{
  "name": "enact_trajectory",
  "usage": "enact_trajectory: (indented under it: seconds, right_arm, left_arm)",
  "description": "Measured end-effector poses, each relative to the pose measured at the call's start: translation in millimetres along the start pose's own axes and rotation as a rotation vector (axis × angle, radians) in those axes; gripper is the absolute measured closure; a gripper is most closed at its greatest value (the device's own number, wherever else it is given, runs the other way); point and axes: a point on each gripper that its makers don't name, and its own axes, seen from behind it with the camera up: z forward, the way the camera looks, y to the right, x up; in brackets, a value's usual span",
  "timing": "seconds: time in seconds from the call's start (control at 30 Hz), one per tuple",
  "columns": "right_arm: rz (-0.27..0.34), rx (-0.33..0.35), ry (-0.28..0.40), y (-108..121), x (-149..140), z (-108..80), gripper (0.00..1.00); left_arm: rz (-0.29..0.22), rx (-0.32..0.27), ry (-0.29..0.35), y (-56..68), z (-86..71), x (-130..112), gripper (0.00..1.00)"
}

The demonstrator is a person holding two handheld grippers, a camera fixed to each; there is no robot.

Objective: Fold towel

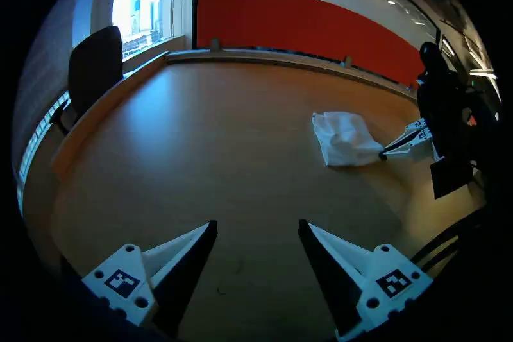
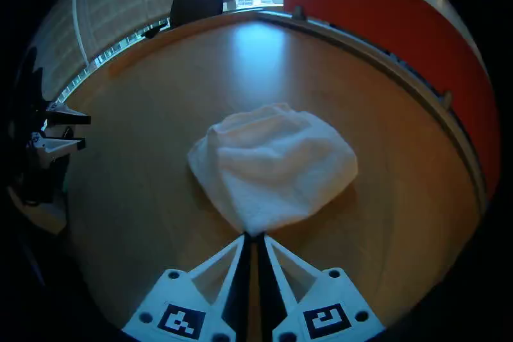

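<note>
**A:** While the left gripper (image 1: 257,223) hangs over the brown wooden table (image 1: 211,136), how do its fingers stand?

**B:** Wide apart, with nothing between them but bare wood. The right gripper view shows the same left gripper (image 2: 82,131) far off at the left edge, just as spread.

**A:** And the white crumpled cloth towel (image 2: 276,162)?

**B:** It lies in a loose heap near the middle of the table, well apart from the left gripper. Its near corner tapers to a point that runs in between the fingertips of the right gripper (image 2: 254,239). They stand almost together, only a thin slit between them, pinching that corner.

**A:** Does the left gripper view agree?

**B:** Yes. There the towel (image 1: 345,138) sits right of centre, and the right gripper (image 1: 383,156) touches its lower right corner, held by a person in dark clothing (image 1: 449,111).

**A:** What stands around the table?

**B:** A black office chair (image 1: 95,66) stands beyond the far left edge, by a bright window (image 1: 144,2). A long orange-red partition panel (image 1: 308,24) runs along the far side.
</note>
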Motion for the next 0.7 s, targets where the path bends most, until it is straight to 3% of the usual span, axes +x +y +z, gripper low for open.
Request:
enact_trajectory:
  seconds: [0.7]
  right_arm:
    - [-0.161,-0.051,0.194,24,123,-52.9,0.94]
  left_arm:
    - [0.004,-0.002,0.021,0.6,-2.3,11,0.06]
